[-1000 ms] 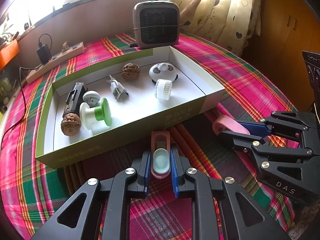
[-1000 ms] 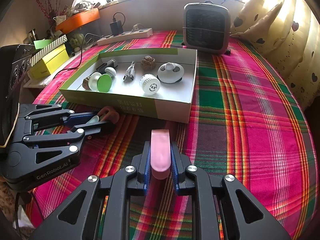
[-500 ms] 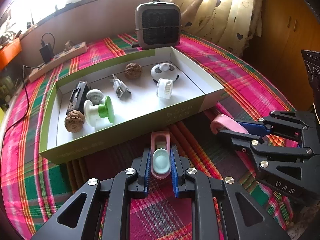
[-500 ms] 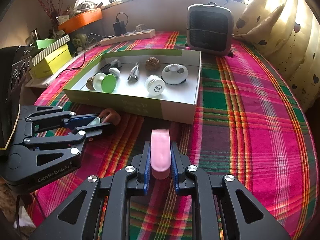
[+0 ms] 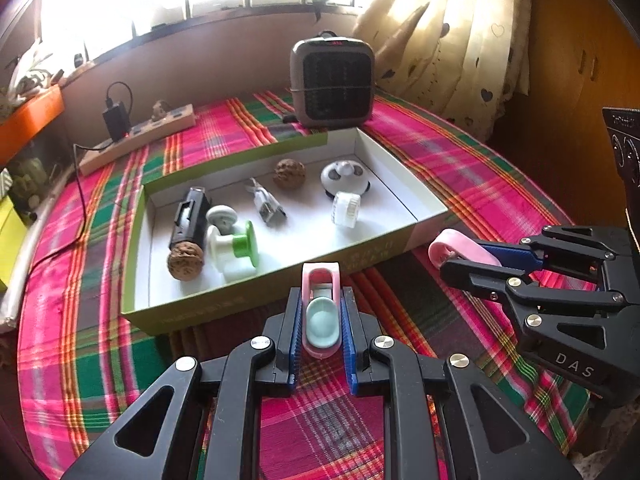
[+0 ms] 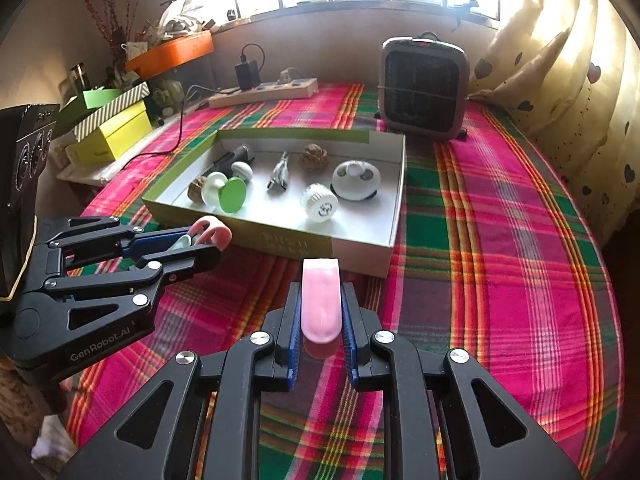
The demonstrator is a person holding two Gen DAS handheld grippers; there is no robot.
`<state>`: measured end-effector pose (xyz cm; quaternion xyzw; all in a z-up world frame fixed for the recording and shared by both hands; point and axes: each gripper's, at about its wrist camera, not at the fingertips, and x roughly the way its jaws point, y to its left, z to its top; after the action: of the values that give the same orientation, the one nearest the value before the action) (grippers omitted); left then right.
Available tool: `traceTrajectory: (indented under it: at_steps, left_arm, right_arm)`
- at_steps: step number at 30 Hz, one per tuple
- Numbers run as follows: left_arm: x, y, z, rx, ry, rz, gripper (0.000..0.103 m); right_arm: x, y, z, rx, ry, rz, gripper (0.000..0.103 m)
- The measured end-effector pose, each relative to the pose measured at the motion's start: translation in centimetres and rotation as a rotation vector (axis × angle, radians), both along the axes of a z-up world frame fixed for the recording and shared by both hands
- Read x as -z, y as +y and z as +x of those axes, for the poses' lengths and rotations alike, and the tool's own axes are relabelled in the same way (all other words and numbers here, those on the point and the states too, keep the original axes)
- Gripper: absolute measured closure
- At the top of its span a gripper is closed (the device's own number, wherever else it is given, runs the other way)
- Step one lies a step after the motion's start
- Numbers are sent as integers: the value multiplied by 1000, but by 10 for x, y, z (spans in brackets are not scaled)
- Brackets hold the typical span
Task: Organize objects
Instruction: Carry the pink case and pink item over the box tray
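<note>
Left gripper [image 5: 321,322] clamped on pink case with mint insert [image 5: 321,312]; right gripper [image 6: 321,312] clamped on pink lid [image 6: 321,304]. Both held over plaid cloth [image 6: 500,240], just in front of green box [image 5: 224,308].

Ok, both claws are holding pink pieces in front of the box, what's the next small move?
Probably carry the left claw forward over the box wall: it grips the pink case just short of that wall, and bare floor lies beyond it.
</note>
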<state>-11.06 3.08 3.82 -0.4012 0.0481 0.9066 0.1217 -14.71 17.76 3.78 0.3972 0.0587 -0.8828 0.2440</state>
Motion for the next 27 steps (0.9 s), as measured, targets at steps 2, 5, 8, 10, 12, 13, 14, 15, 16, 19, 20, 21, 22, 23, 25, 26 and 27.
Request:
traceTrajectory:
  at_steps: [2, 5, 8, 10, 12, 13, 14, 15, 16, 19, 20, 21, 22, 23, 25, 26, 27]
  left_arm:
    - [-3, -2, 1, -8, 10, 2, 87]
    - [-8, -6, 2, -17, 20, 6, 87]
    - [-11, -10, 2, -26, 27, 12, 87]
    - [-13, -13, 1, -33, 32, 10, 87]
    - [-15, -15, 1, -37, 37, 9, 87]
    - [-16, -16, 0, -39, 39, 10, 87]
    - [-17, -17, 0, -41, 40, 10, 87]
    - [-18, -19, -1, -44, 42, 11, 87]
    - [-18, -20, -2, -45, 42, 12, 87]
    - [-18, -23, -3, -52, 40, 17, 87]
    - [-18, -24, -4, -56, 41, 18, 87]
    - [-18, -25, -5, -61, 41, 19, 87]
    - [-18, -27, -6, -65, 40, 22, 87]
    - [-18, -28, -6, -68, 40, 25, 87]
    - [-17, -30, -8, -75, 39, 26, 87]
    - [-17, -31, -9, -79, 38, 27, 87]
    - [-17, -32, -10, -82, 37, 27, 88]
  right_arm:
    - [-3, -1, 0, -3, 5, -3, 84]
    - [-8, -3, -1, -8, 15, -4, 84]
    - [-11, -6, -3, -17, 20, -6, 84]
    - [-13, -9, -5, -22, 23, -6, 84]
    - [-15, -11, -7, -29, 27, -8, 84]
    - [-16, -13, -8, -33, 29, -8, 84]
    - [-17, -14, -9, -38, 31, -9, 84]
    - [-18, -15, -10, -41, 32, -10, 84]
    - [-19, -17, -12, -45, 33, -11, 84]
    - [-21, -21, -17, -57, 29, -16, 84]
    - [-22, -22, -19, -62, 31, -15, 84]
    - [-23, -24, -21, -69, 32, -14, 84]
    - [-24, -25, -23, -75, 31, -16, 84]
    - [-25, -27, -26, -78, 30, -18, 84]
    - [-26, -30, -32, -87, 25, -24, 84]
    - [-27, -32, -34, -90, 25, -23, 84]
    - [-27, -34, -37, -94, 27, -21, 84]
